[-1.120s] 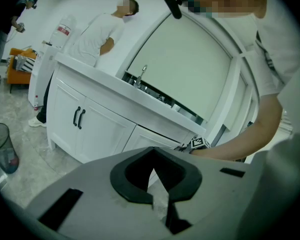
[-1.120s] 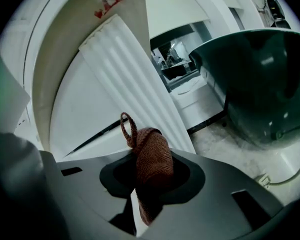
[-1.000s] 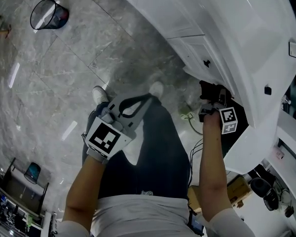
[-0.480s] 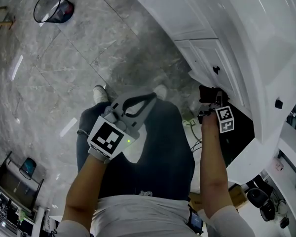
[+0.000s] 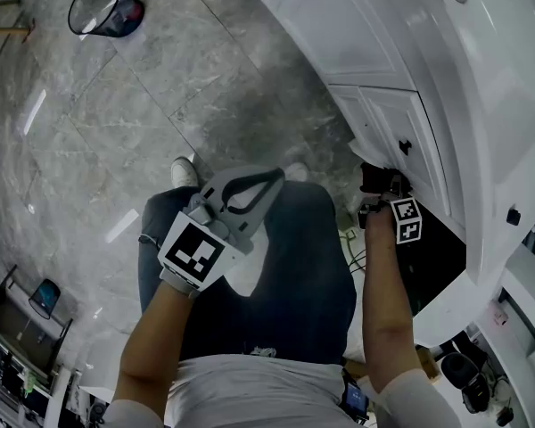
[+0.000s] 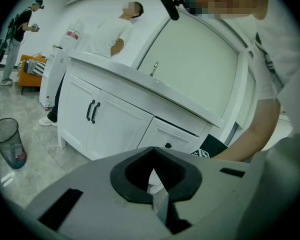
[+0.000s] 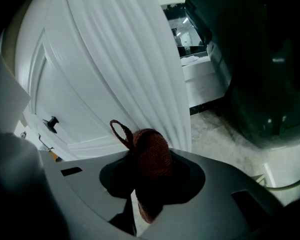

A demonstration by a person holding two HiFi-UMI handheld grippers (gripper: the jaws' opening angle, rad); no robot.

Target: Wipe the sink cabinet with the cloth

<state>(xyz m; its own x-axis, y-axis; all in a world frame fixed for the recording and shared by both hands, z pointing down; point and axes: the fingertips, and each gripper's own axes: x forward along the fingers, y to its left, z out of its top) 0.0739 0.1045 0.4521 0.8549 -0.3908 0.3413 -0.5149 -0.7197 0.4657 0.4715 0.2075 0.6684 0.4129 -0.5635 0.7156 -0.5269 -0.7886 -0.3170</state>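
Note:
The white sink cabinet [image 5: 383,52] runs along the upper right of the head view. My right gripper [image 5: 380,180] is low against its front, just below a drawer with a black knob [image 5: 406,147]. It is shut on a reddish-brown cloth [image 7: 151,156] with a small loop, bunched between the jaws of the right gripper [image 7: 142,186]. White cabinet panels [image 7: 105,69] fill that view close up. My left gripper [image 5: 269,182] hangs over the person's thigh, away from the cabinet. In its own view the left gripper [image 6: 155,183] has its jaws together with nothing between them.
A clear waste bin [image 5: 107,12] stands on the grey marble floor at the upper left. Cables [image 5: 348,234] lie on the floor by the cabinet's base. The person's white shoes [image 5: 183,172] are below me. Other people stand beyond the cabinet [image 6: 115,119].
The head view has shifted, so the cabinet sits further right and lower. My right gripper with the cloth now lies closer to the drawer knob. The left gripper has hardly moved.

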